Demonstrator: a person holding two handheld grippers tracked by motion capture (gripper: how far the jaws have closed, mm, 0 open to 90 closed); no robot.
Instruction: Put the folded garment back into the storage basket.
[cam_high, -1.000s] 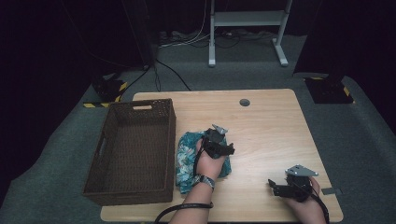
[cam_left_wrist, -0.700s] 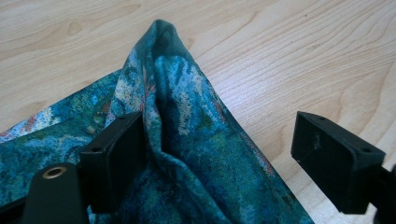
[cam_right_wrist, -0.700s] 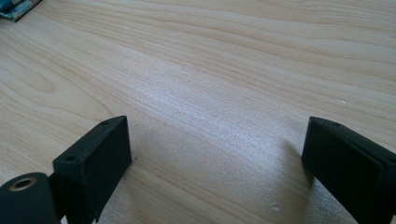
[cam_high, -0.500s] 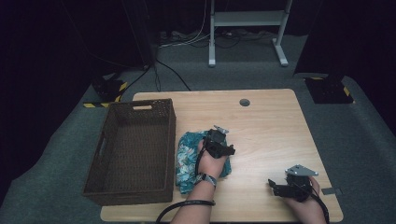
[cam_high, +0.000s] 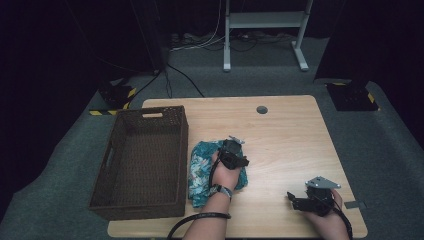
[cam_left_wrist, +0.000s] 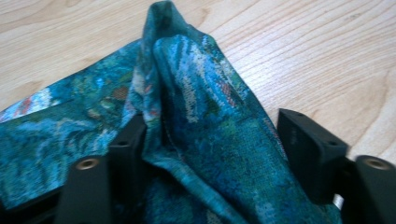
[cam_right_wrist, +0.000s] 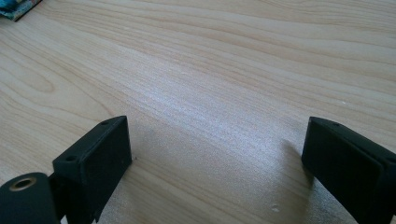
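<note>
Grasp step: the left claw (cam_left_wrist: 205, 154) has just been closing around a raised fold of the teal patterned cloth (cam_high: 202, 167) — not yet pinched — near the surface's (cam_high: 290, 135) front-left, beside the wicker basket (cam_high: 145, 160). Next, likely: close fully, then lift. The right claw (cam_right_wrist: 219, 158) rests wide, empty, at the front-right corner.

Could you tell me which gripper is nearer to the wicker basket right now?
Left. The left gripper is over the teal cloth beside the basket; the right gripper rests at the table's opposite near corner.
</note>
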